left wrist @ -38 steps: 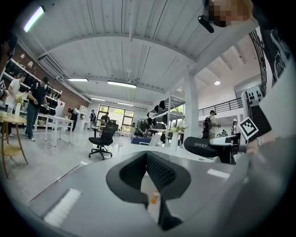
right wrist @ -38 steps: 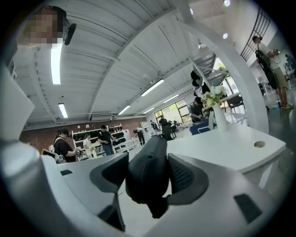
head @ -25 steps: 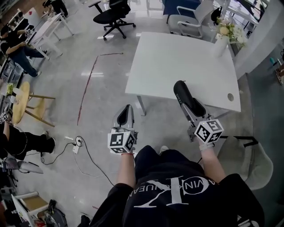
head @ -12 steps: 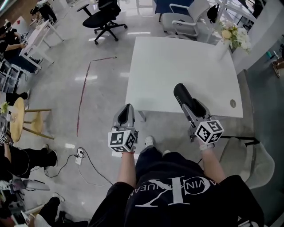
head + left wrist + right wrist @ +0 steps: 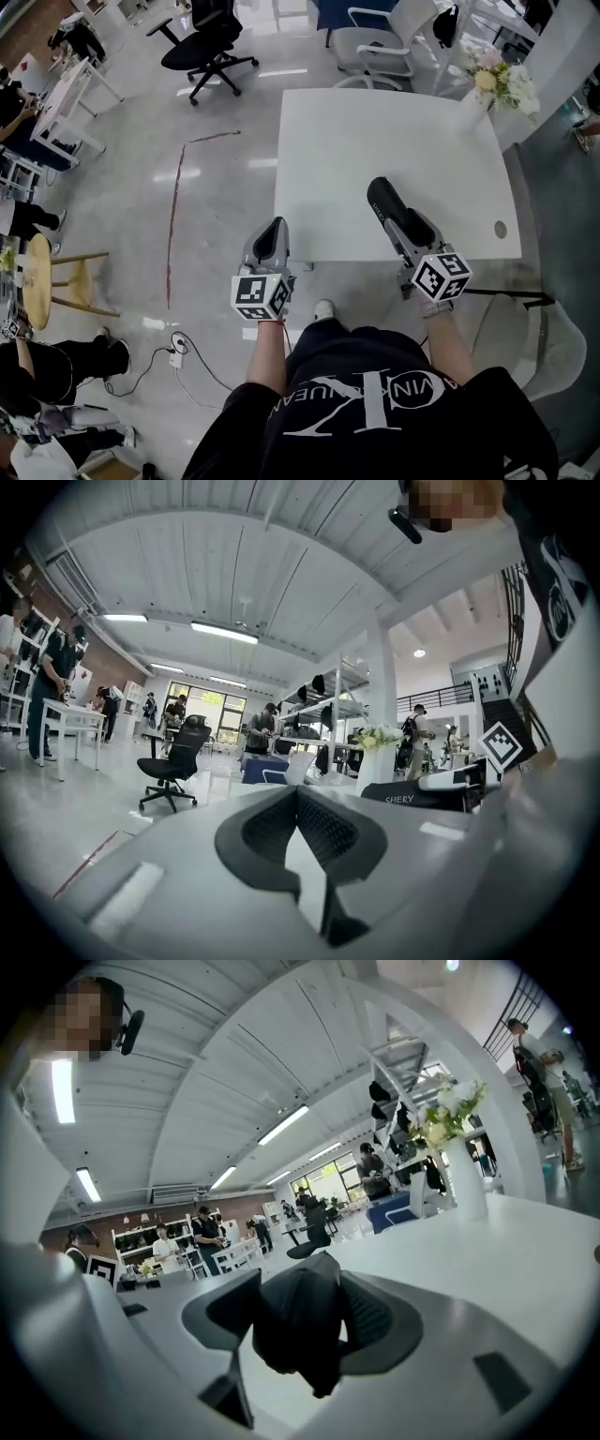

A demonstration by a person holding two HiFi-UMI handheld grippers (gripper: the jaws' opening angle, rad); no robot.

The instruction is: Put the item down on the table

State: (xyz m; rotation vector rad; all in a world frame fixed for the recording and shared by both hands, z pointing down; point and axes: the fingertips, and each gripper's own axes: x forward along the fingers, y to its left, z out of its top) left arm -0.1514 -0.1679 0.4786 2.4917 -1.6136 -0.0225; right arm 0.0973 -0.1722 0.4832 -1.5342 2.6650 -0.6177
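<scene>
A vase of flowers [image 5: 489, 82] stands at the far right corner of the white table [image 5: 375, 131]. Beyond it are a black office chair [image 5: 202, 42] and white chairs [image 5: 375, 42] on glossy grey floor [image 5: 122, 234], which bears a red line [image 5: 174, 225] and a cable [image 5: 202, 370]. The right gripper [image 5: 403, 228] clamps the black item [image 5: 382, 199] over the table's near part. The left gripper [image 5: 270, 234], jaws together on nothing, is beside the near left corner.

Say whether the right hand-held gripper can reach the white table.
Likely yes: the right hand-held gripper, shut on the black item, hangs above a bare part of the white table; nothing lies between.
</scene>
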